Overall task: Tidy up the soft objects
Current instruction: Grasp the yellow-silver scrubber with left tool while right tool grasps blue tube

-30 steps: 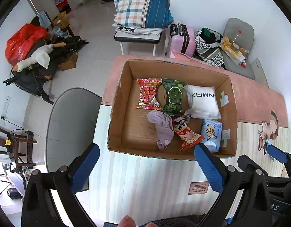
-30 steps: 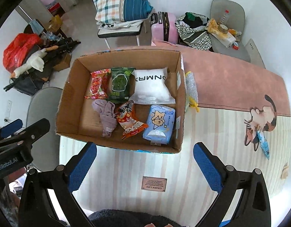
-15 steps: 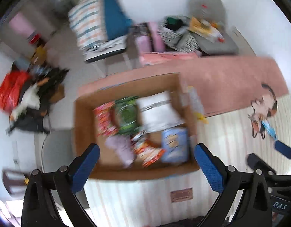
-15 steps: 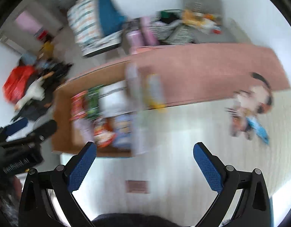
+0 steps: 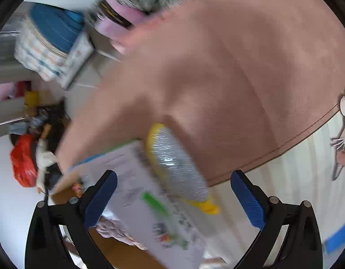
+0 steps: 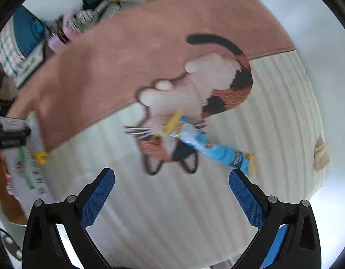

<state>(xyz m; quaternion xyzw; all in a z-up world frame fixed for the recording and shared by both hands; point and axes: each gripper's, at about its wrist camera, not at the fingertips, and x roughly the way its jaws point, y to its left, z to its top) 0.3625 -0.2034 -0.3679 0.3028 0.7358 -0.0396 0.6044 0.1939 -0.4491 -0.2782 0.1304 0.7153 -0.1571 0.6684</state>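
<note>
A: Left tool?
B: Jaws spread wide, nothing btwn them. It hangs over the silver-and-yellow packet, which lies on the rug just beside the cardboard box's printed outer wall. Pic is blurry.
A: Box contents?
B: Only a pinkish cloth shows inside, low left.
A: Right tool?
B: Also gaping, empty. Ahead of it a blue packet w/ yellow ends lies across the cat picture on the rug, partly on the cream striped part.
A: Anything else?
B: Small beige scrap near the rug's right edge, well apart from the blue packet.
</note>
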